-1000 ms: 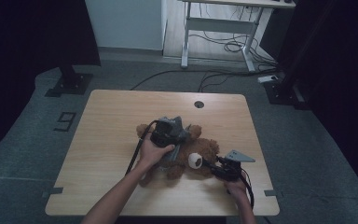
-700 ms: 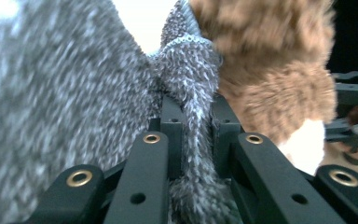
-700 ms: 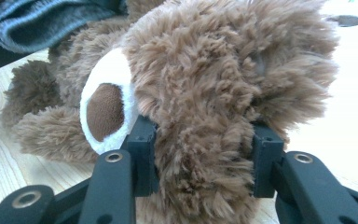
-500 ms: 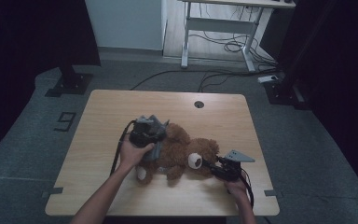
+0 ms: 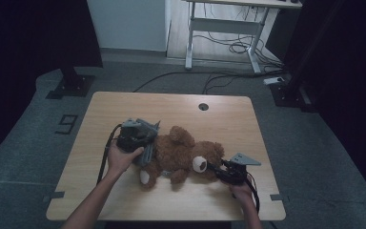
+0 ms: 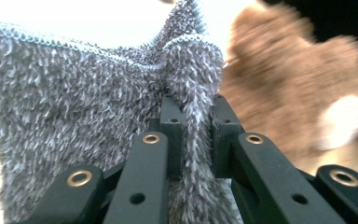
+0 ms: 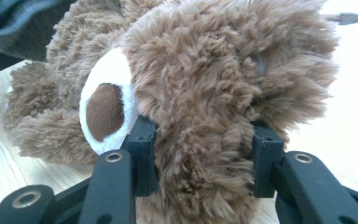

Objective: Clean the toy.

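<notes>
Here a brown teddy bear [image 5: 183, 155] lies on its side on the pale wooden tabletop [image 5: 219, 119]. Its fur is long, soft and shaggy. Its snout is a round white patch with a brown middle, and one foot has a white pad too.

The left gripper [image 5: 145, 143] is at the bear's body end. Its two black jaws are squeezed together on a fold of a fuzzy grey cloth [image 6: 74, 102]. The cloth is thick and hairy like a towel, with a thin pale stitched edge along the top. It hangs just beside the bear's body.

The right gripper [image 5: 214, 168] is at the bear's head end. Its black jaws are pressed into the fluffy head from both sides, next to the white snout, so the fur bulges between them. A flat grey plate with three corners sits on top of this gripper.

The bear lies between the two grippers, near the front middle of the tabletop.
</notes>
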